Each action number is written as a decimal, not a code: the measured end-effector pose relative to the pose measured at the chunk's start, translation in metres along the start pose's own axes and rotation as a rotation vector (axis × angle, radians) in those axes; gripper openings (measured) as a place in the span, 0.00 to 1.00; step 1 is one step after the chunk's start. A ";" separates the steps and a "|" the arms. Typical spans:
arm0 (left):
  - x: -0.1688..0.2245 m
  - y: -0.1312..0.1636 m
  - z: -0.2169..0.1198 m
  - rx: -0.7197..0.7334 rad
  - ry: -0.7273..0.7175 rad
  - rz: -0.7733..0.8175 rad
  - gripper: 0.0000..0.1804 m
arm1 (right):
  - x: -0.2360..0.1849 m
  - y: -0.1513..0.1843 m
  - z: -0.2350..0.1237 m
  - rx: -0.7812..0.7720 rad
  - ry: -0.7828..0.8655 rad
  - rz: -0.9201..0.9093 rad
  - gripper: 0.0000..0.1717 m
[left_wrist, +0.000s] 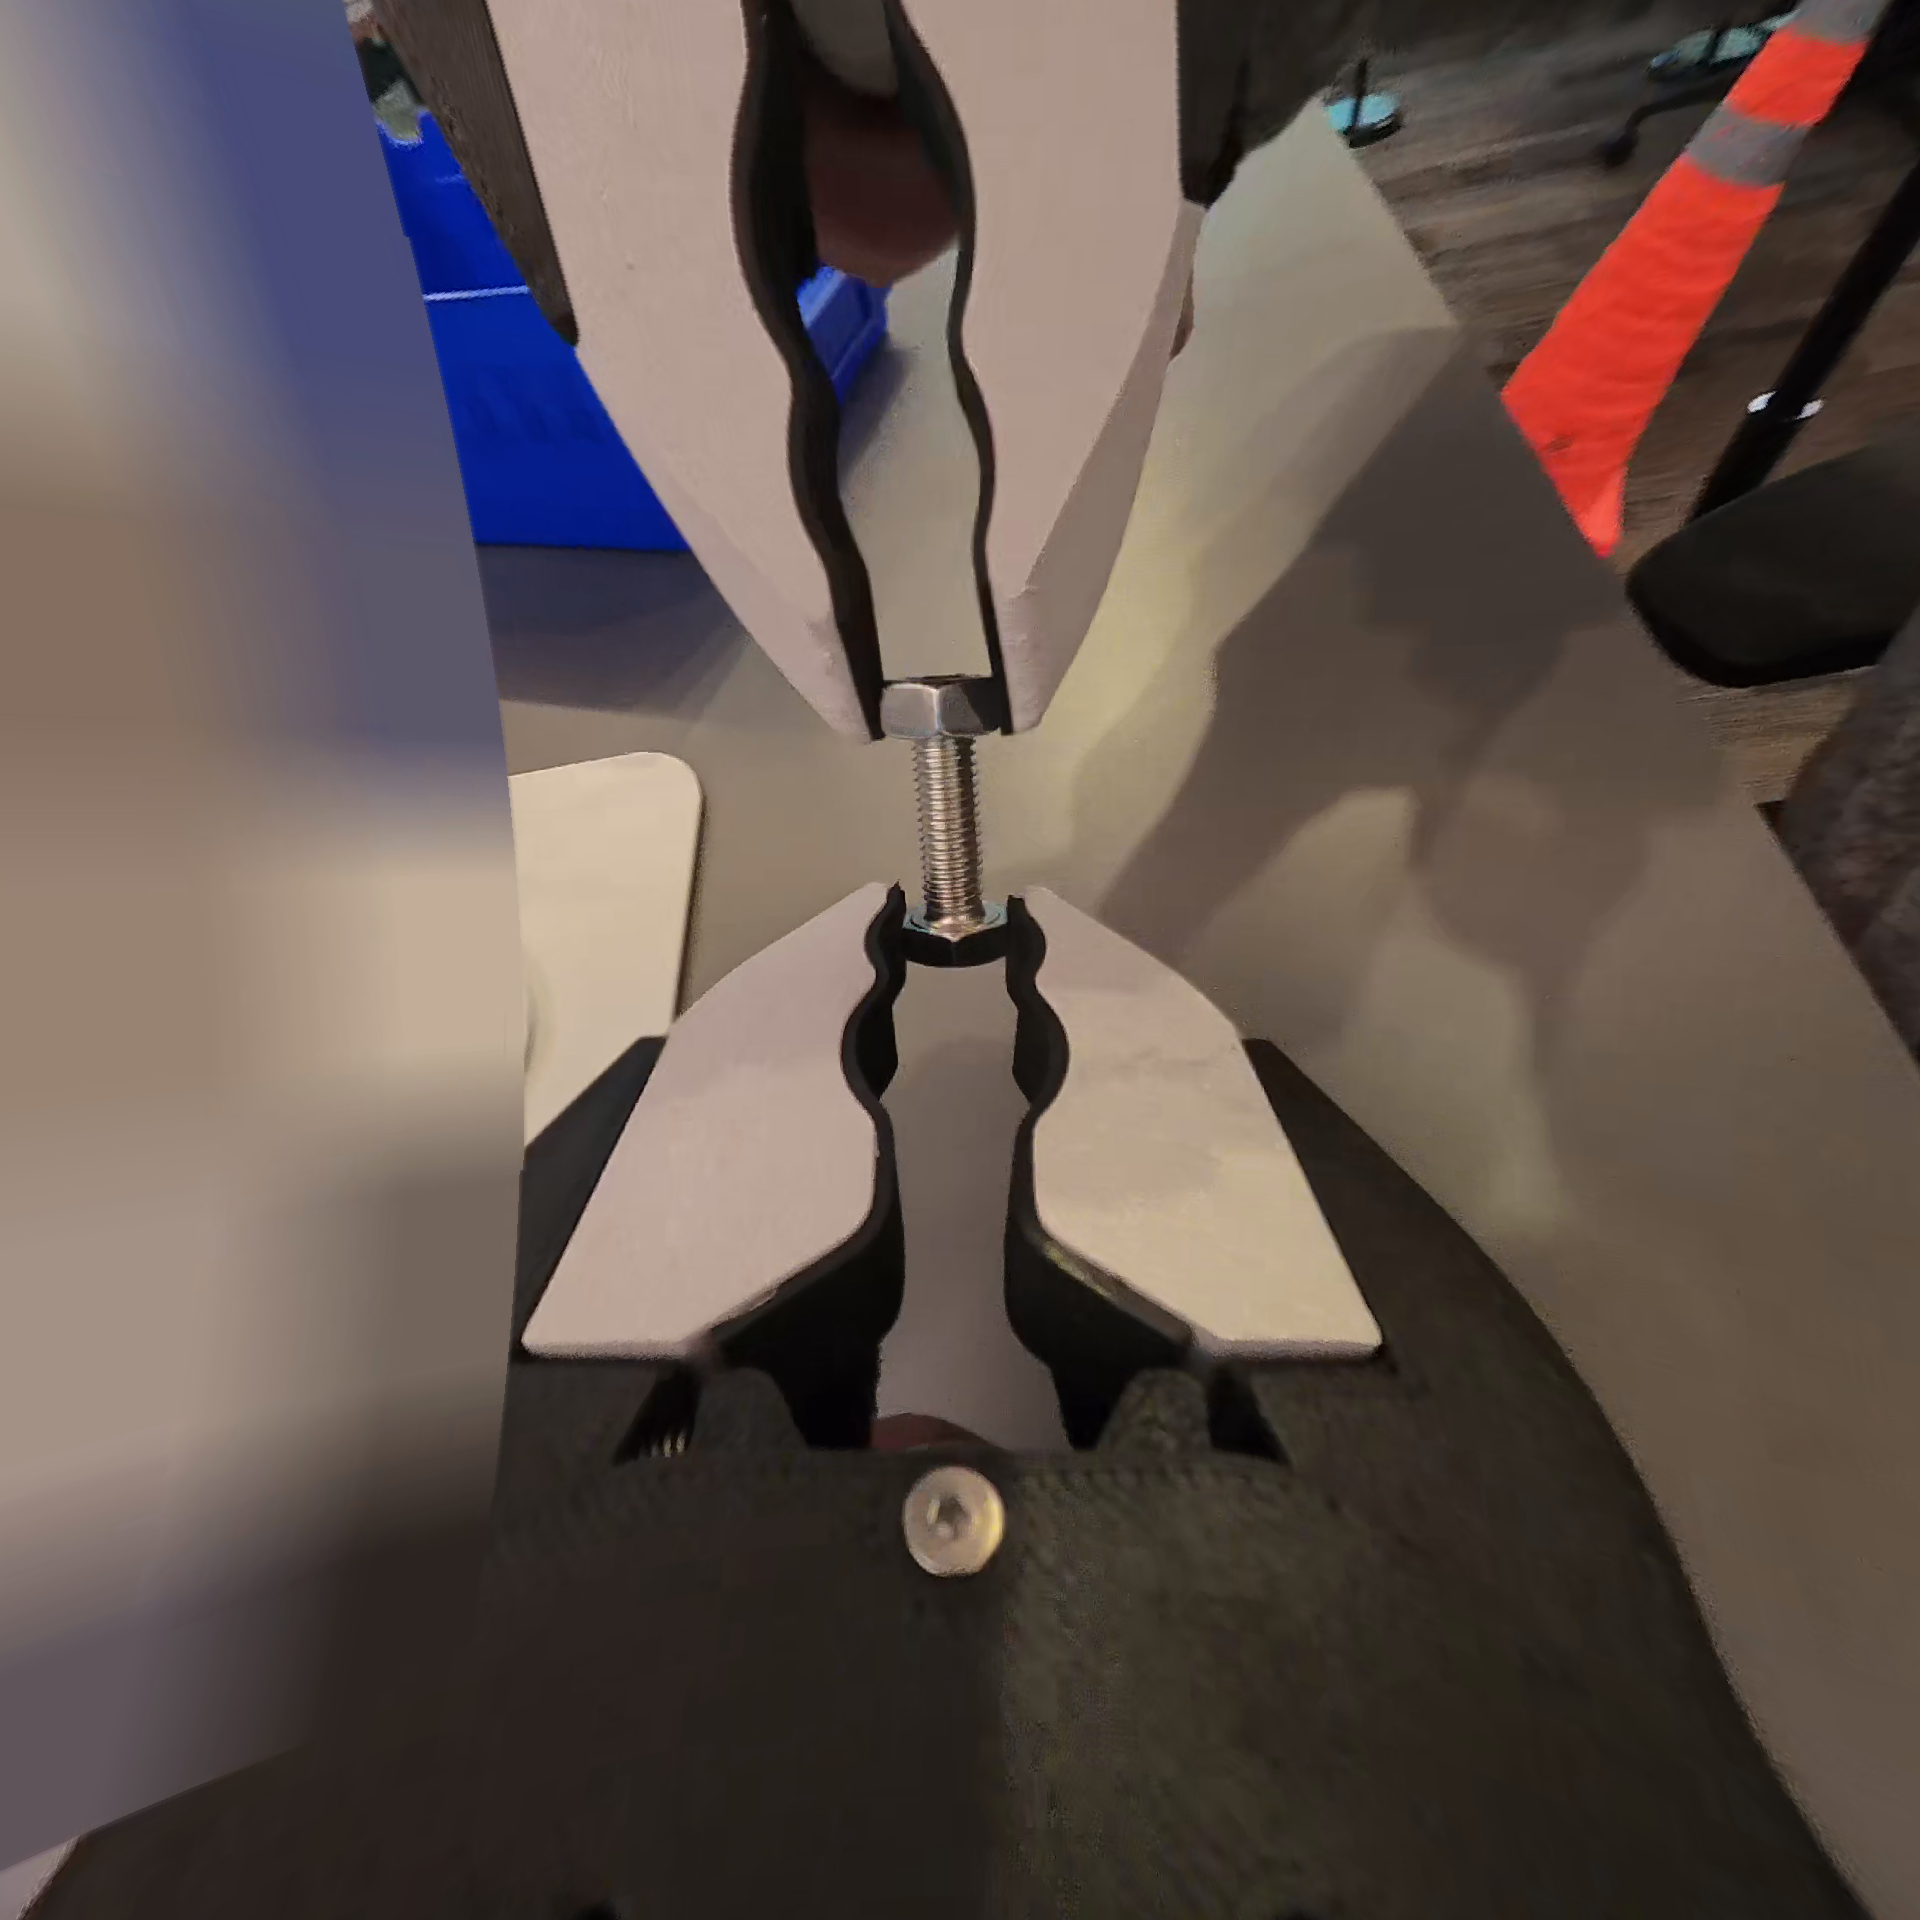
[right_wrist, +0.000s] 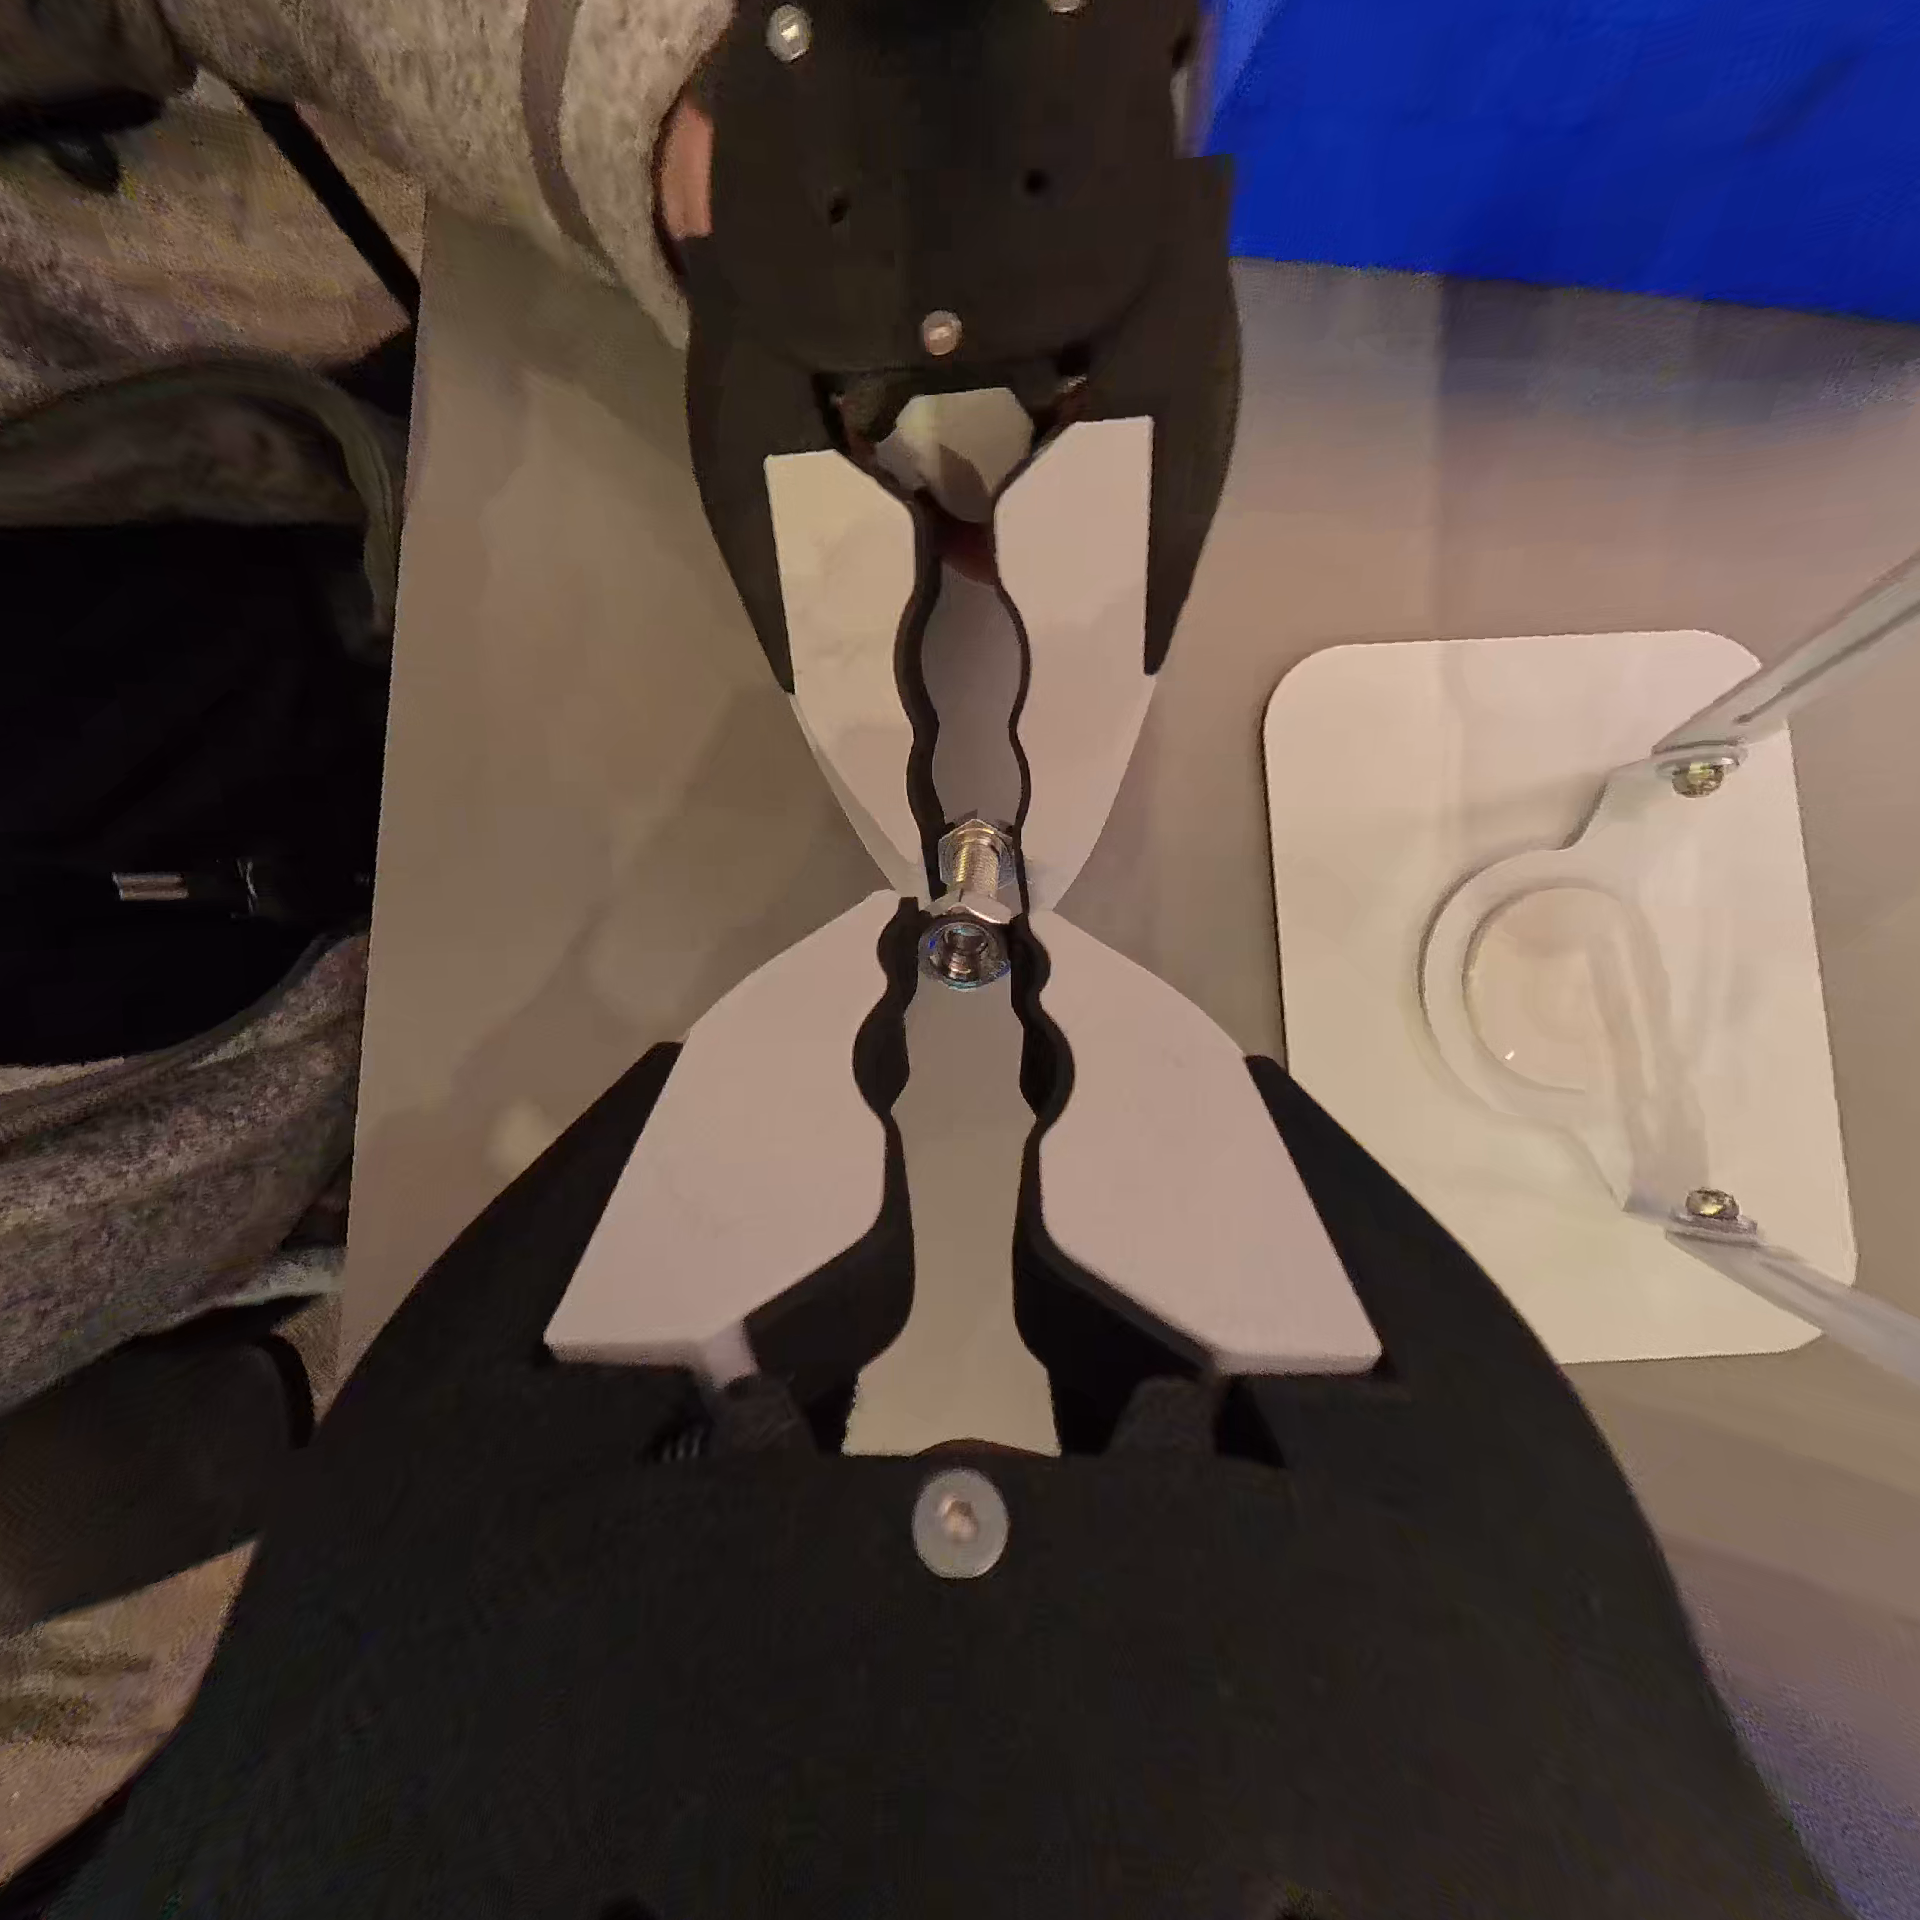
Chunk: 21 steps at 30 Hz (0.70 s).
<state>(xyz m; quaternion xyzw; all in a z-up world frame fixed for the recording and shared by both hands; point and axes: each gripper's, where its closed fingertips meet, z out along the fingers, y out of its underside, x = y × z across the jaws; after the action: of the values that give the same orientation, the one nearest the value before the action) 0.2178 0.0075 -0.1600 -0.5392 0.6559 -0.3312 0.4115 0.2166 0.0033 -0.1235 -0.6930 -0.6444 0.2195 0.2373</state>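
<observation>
In the left wrist view, my left gripper (left_wrist: 951, 914) is shut on a dark hex nut (left_wrist: 951, 940) at its fingertips. A silver threaded bolt (left_wrist: 943, 821) stands upright with its tip in the nut. My right gripper (left_wrist: 943, 717) comes down from above and is shut on the bolt's hex head. In the right wrist view, my right gripper (right_wrist: 964, 925) pinches the hex head (right_wrist: 964, 951), seen end on. The shaft runs away from the camera to the nut (right_wrist: 977, 836), which my left gripper (right_wrist: 977, 862) holds opposite. Both grippers meet tip to tip above the grey table (right_wrist: 582, 727).
A white plate with a clear stand (right_wrist: 1538, 987) lies on the table to the right and also shows in the left wrist view (left_wrist: 603, 883). A blue bin (right_wrist: 1558, 135) stands behind. An orange cone (left_wrist: 1683, 260), a black chair (left_wrist: 1787, 592) and a grey sleeve (right_wrist: 468, 125) are nearby. The tips of both grippers are at nearly the same place.
</observation>
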 end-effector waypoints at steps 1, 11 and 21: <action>-0.003 0.000 0.000 -0.009 -0.032 0.020 0.10 | 0.002 0.000 0.000 0.017 0.004 0.023 0.10; -0.025 0.004 -0.003 -0.150 -0.312 0.224 0.10 | 0.015 0.003 0.000 0.204 0.060 0.203 0.10; -0.040 0.006 -0.010 -0.345 -0.560 0.591 0.10 | 0.020 0.007 0.004 0.440 -0.003 0.420 0.10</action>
<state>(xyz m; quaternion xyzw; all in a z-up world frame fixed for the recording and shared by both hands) 0.2099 0.0480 -0.1532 -0.4583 0.6908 0.0742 0.5543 0.2208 0.0234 -0.1308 -0.7428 -0.4241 0.3990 0.3304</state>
